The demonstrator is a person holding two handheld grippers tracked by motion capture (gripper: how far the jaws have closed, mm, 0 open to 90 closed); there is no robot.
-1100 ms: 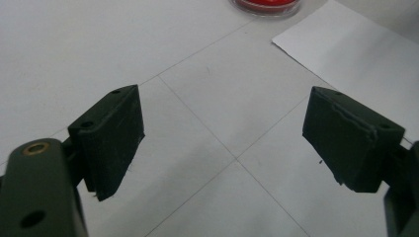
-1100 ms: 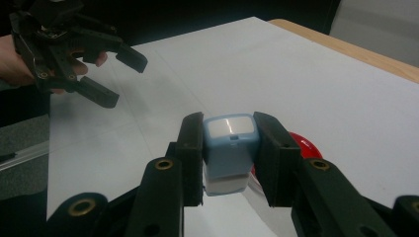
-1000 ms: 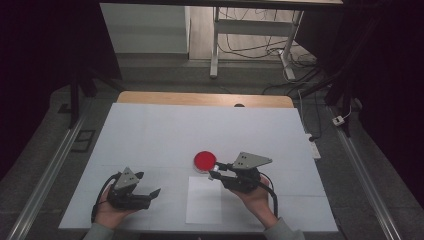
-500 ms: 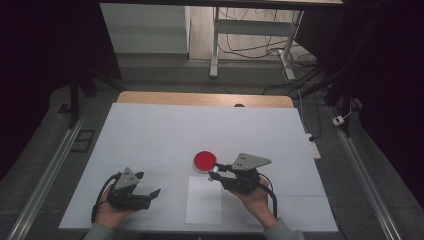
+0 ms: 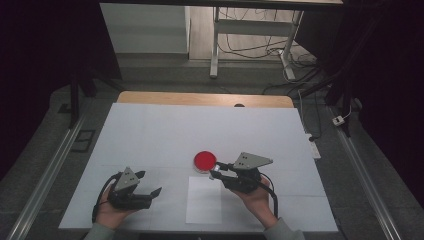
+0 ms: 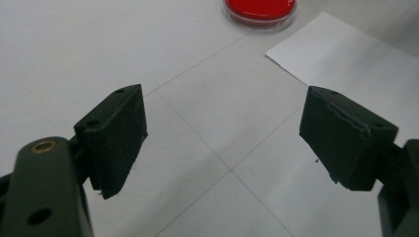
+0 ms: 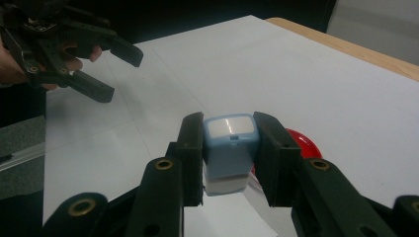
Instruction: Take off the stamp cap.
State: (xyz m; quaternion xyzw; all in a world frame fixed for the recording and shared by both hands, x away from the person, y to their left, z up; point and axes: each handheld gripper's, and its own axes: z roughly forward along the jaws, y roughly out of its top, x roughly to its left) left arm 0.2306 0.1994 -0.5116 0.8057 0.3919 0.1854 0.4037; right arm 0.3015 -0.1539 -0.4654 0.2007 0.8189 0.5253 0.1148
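Note:
My right gripper (image 5: 216, 171) is shut on a small light-blue block with a white face (image 7: 231, 143), held just above the table. A round red dish (image 5: 205, 161) lies right beside the jaws, and part of the red dish (image 7: 304, 143) shows behind the right jaw. A white sheet of paper (image 5: 204, 200) lies under and in front of that gripper. My left gripper (image 5: 150, 184) rests at the front left, open, with nothing between its jaws. From the left gripper (image 6: 222, 138), the red dish (image 6: 260, 10) and a corner of the paper (image 6: 346, 59) lie ahead.
The white table cover (image 5: 150, 135) stretches back to a bare wooden strip (image 5: 200, 98) at the far edge. Metal rails run along both sides of the table. Beyond it stand a frame leg and loose cables on the floor.

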